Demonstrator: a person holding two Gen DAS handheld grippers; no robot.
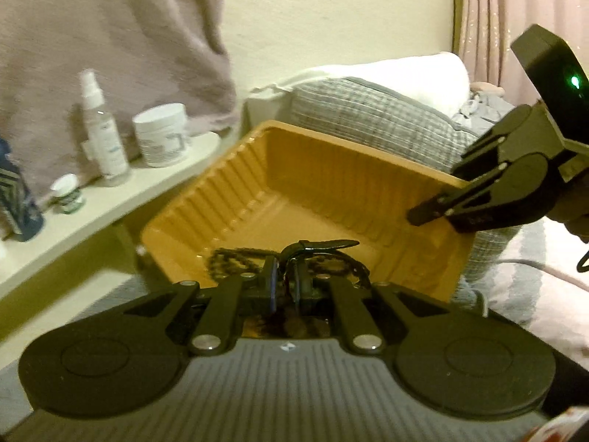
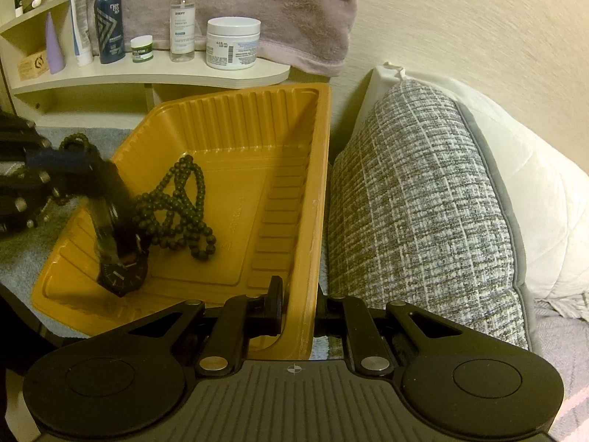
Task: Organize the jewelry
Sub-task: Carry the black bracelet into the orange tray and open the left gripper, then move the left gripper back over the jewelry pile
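Observation:
A mustard-yellow ribbed plastic tray [image 2: 257, 169] lies on a grey cloth; it also shows in the left wrist view [image 1: 316, 169]. A black bead necklace [image 2: 176, 213] lies inside it. My left gripper [image 1: 285, 280] is shut on the strap of a black wristwatch [image 2: 121, 272], whose dial hangs low over the tray floor. The left gripper appears at the left of the right wrist view [image 2: 73, 169]. My right gripper [image 2: 298, 309] is shut on the tray's right rim, one finger inside and one outside; it shows at the right of the left wrist view [image 1: 438, 213].
A cream shelf [image 2: 154, 73] behind the tray carries a spray bottle [image 2: 182, 18], a white jar [image 2: 232, 42], a dark blue bottle [image 2: 108, 18] and small tubes. A grey woven cushion [image 2: 423, 213] and a white pillow [image 2: 533, 184] lie right of the tray. A pink towel [image 2: 257, 3] hangs above.

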